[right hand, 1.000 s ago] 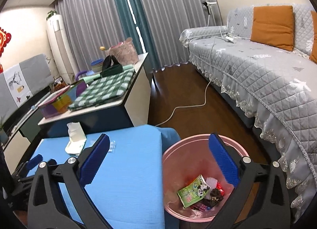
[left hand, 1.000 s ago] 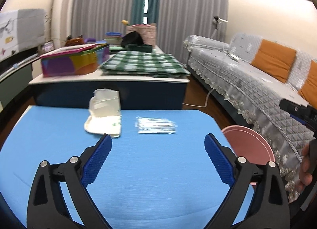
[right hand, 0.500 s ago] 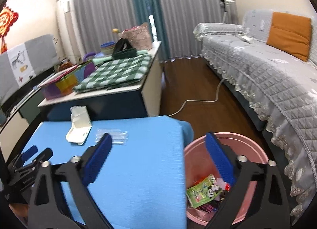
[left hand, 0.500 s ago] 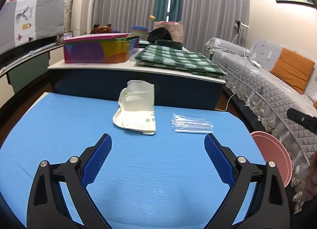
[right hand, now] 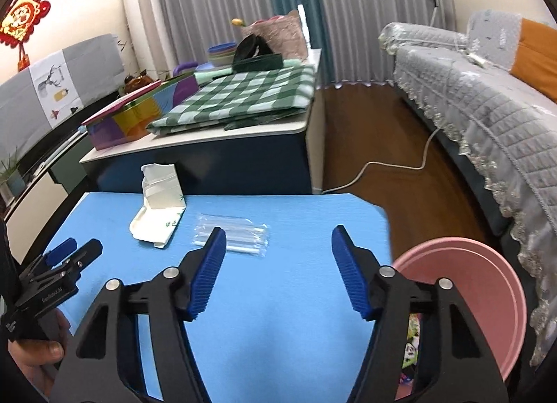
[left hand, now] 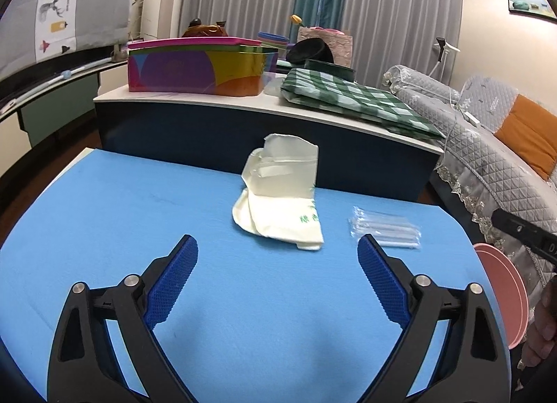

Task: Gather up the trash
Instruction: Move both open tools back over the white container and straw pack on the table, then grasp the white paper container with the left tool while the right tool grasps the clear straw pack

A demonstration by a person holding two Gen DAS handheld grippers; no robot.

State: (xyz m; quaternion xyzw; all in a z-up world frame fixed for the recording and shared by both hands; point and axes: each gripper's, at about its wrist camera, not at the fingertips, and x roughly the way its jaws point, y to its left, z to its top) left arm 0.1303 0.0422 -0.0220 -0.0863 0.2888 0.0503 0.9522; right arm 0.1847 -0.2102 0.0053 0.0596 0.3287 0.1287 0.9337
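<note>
A crumpled cream paper wrapper [left hand: 283, 194] [right hand: 158, 208] lies on the blue table [left hand: 104, 215] [right hand: 296, 298]. Beside it, to the right, lies a clear plastic packet of white sticks [left hand: 384, 229] [right hand: 231, 234]. My left gripper [left hand: 276, 263] hovers open over the table, short of both, with nothing between its fingers. My right gripper [right hand: 278, 253] is above the table's right part, its jaws closing with nothing between them; the packet lies just beyond its left finger. A pink bin [right hand: 487, 288] [left hand: 501, 295] with wrappers inside stands at the table's right edge.
Behind the table is a dark cabinet [left hand: 243, 131] carrying a colourful box [left hand: 198, 67] and a green checked cloth [left hand: 351, 100]. A grey covered sofa [right hand: 487, 103] with orange cushions runs along the right. A white cable [right hand: 393, 166] crosses the wooden floor.
Both grippers moved left over the table toward the wrapper and packet. The right gripper left the bin, which slid to the picture's right, and its jaws narrowed.
</note>
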